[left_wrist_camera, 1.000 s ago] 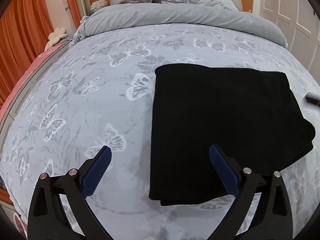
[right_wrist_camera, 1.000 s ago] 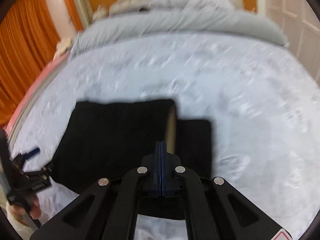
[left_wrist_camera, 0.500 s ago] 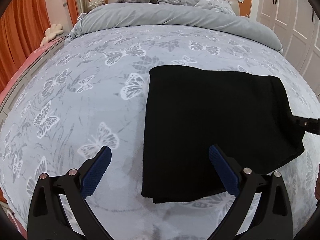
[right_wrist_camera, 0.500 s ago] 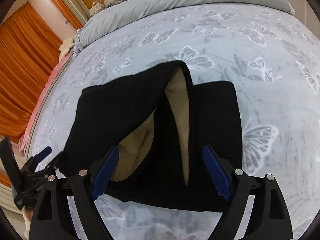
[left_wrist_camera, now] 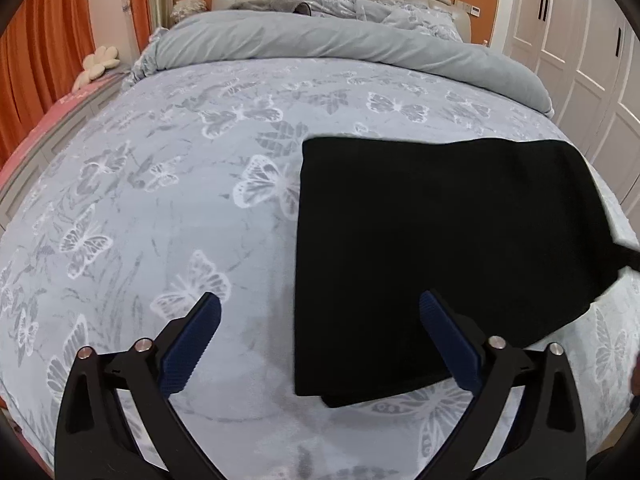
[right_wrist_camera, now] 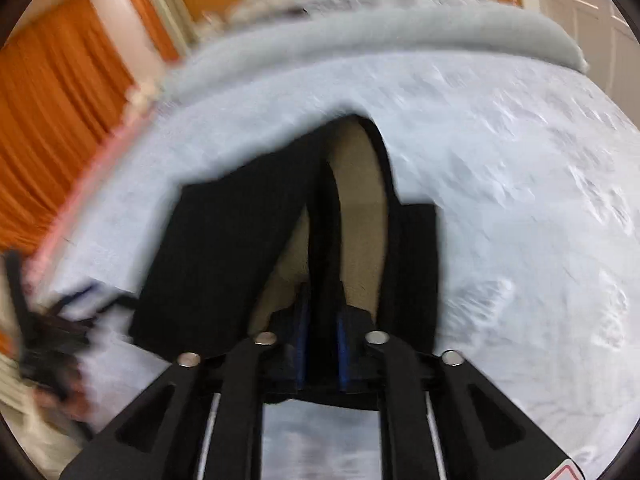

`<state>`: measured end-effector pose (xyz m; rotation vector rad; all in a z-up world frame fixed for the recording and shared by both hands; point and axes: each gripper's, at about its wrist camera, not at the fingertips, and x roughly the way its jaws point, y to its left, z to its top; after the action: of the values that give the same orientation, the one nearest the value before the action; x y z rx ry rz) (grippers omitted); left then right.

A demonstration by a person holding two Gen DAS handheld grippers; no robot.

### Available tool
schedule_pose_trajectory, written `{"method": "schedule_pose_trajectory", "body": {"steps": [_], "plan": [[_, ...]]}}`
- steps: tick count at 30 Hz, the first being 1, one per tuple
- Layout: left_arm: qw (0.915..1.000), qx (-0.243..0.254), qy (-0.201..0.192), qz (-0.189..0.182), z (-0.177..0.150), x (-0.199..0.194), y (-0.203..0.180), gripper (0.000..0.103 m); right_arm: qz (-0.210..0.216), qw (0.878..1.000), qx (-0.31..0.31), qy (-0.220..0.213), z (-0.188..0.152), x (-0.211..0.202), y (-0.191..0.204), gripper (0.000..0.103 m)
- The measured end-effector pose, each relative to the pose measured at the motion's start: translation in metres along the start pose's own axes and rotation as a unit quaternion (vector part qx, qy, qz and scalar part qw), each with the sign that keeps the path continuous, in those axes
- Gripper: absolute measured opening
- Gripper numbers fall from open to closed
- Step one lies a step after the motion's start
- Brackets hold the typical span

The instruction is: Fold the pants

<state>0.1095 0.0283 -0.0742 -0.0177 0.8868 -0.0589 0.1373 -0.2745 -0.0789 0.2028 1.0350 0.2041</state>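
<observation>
Pants (left_wrist_camera: 440,248) folded, right of centre on bed (left_wrist_camera: 160,200). Left tongs (left_wrist_camera: 320,340) open, empty. Right tongs (right_wrist_camera: 320,344) clamped on pants edge. Advice: lift evenly, align edges.

pants (left_wrist_camera: 440,248): black, tan lining | bedspread (left_wrist_camera: 180,200): pale blue-grey, butterfly print | curtain (left_wrist_camera: 36,40): orange

Matt black knit pants (left_wrist_camera: 440,248), fleecy bedspread (left_wrist_camera: 168,216).
</observation>
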Motion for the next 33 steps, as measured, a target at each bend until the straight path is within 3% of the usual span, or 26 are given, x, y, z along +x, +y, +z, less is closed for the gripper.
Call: {"method": "schedule_pose_trajectory", "body": {"steps": [1, 2, 4, 6, 7, 10, 13, 14, 15, 16, 17, 18, 19, 20, 21, 24, 27, 29, 30, 31, 33], "plan": [[0.9999, 0.0, 0.01, -0.007, -0.001, 0.005, -0.002, 0.098, -0.009, 1.0, 0.017, 0.023, -0.002, 0.012, -0.01, 0.024], [0.9998, 0.0, 0.019, -0.011, -0.002, 0.009, -0.003, 0.098, 0.008, 0.999, 0.04, 0.023, -0.003, 0.012, -0.018, 0.023], [0.999, -0.004, 0.036, -0.024, -0.004, 0.016, -0.005, 0.098, 0.002, 0.999, 0.043, -0.015, 0.0, -0.017, -0.022, 0.029], [0.9976, -0.016, 0.049, -0.047, -0.005, 0.02, -0.003, 0.098, -0.023, 0.998, 0.03, -0.059, -0.006, -0.048, -0.029, 0.079], [0.9967, -0.021, 0.054, -0.057, -0.005, 0.022, -0.003, 0.098, -0.024, 0.997, 0.031, -0.06, -0.01, -0.051, -0.032, 0.083], [0.9884, -0.054, 0.098, -0.103, -0.009, 0.041, 0.0, 0.098, -0.003, 0.997, 0.071, -0.009, -0.024, -0.025, -0.061, 0.08], [0.9787, -0.102, 0.123, -0.129, -0.015, 0.062, 0.005, 0.098, 0.06, 0.991, 0.113, 0.043, -0.033, 0.009, -0.072, 0.072], [0.9801, -0.105, 0.11, -0.127, -0.014, 0.062, 0.003, 0.098, 0.079, 0.989, 0.119, 0.043, -0.033, 0.013, -0.073, 0.065], [0.9811, -0.1, 0.103, -0.129, -0.012, 0.062, 0.001, 0.098, 0.105, 0.986, 0.12, 0.04, -0.033, 0.018, -0.071, 0.047], [0.9813, -0.093, 0.097, -0.138, -0.01, 0.063, -0.004, 0.095, 0.112, 0.986, 0.118, 0.042, -0.032, 0.021, -0.067, 0.043], [0.9823, -0.088, 0.092, -0.137, -0.009, 0.064, -0.008, 0.087, 0.103, 0.988, 0.112, 0.038, -0.032, 0.021, -0.063, 0.037], [0.9834, -0.081, 0.086, -0.138, -0.009, 0.062, -0.012, 0.072, 0.097, 0.99, 0.1, 0.033, -0.029, 0.018, -0.056, 0.03], [0.9823, -0.077, 0.083, -0.149, -0.007, 0.058, -0.014, 0.06, 0.093, 0.991, 0.091, 0.024, -0.026, 0.009, -0.051, 0.027], [0.9811, -0.075, 0.083, -0.157, -0.006, 0.052, -0.015, 0.041, 0.1, 0.992, 0.082, 0.005, -0.023, -0.006, -0.045, 0.025], [0.9817, -0.072, 0.079, -0.158, -0.003, 0.043, -0.014, 0.033, 0.117, 0.99, 0.079, -0.013, -0.022, -0.022, -0.041, 0.023], [0.9802, -0.054, 0.068, -0.178, -0.005, -0.002, -0.007, 0.028, 0.128, 0.99, 0.05, -0.042, -0.036, -0.071, -0.023, 0.023], [0.9759, -0.045, 0.087, -0.195, -0.021, -0.028, -0.004, 0.029, 0.121, 0.991, 0.052, -0.035, -0.087, -0.094, -0.029, 0.025], [0.9813, -0.019, 0.097, -0.165, -0.046, -0.037, -0.009, 0.039, 0.076, 0.995, 0.06, 0.003, -0.117, -0.077, -0.038, 0.035], [0.9859, -0.001, 0.101, -0.133, -0.064, -0.036, -0.013, 0.042, 0.027, 0.996, 0.076, 0.033, -0.135, -0.063, -0.05, 0.044], [0.9893, 0.012, 0.099, -0.106, -0.073, -0.035, -0.015, 0.044, 0.009, 0.994, 0.095, 0.052, -0.144, -0.059, -0.06, 0.048], [0.9949, 0.023, 0.071, -0.068, -0.084, -0.047, -0.015, 0.05, 0.011, 0.994, 0.112, -0.002, -0.147, -0.087, -0.069, 0.049]]}}
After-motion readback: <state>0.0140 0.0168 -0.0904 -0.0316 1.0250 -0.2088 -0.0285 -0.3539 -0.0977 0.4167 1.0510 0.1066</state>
